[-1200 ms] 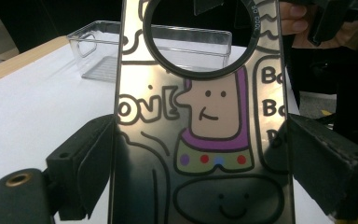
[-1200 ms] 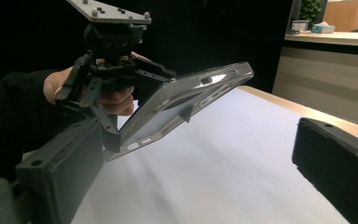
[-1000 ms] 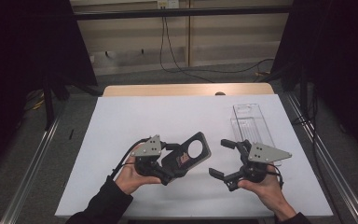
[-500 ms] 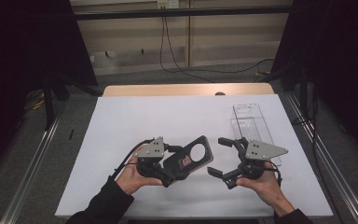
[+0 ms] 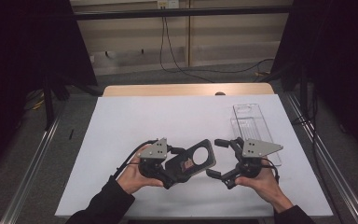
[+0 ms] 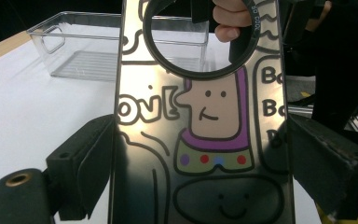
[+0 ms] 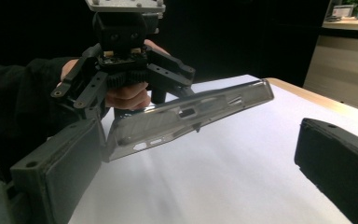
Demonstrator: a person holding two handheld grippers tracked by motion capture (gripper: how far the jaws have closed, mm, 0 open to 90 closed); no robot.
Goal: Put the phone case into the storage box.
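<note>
The left claw (image 5: 175, 165) grips a glossy cartoon-printed phone case (image 6: 200, 130) with a ring hole; the right claw (image 5: 221, 158) gapes empty.

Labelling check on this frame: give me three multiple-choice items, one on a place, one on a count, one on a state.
1. Where is the clear bin?
A. at the table's far right
B. at the table's near left
C. on the floor

2. How many coloured dots cross the cartoon figure's collar on the phone case?
A. two
B. four
C. seven

3. How do the right gripper's jaws stand?
A. shut on the case
B. shut on the bin
C. open, nothing between them

Key: 1 A, the high view shows the bin at the far right of the white table. 2 B, the left gripper view shows purple, red, blue and red dots. 3 C, the right gripper view shows its jaws wide apart, the case held in the left gripper off to one side.
</note>
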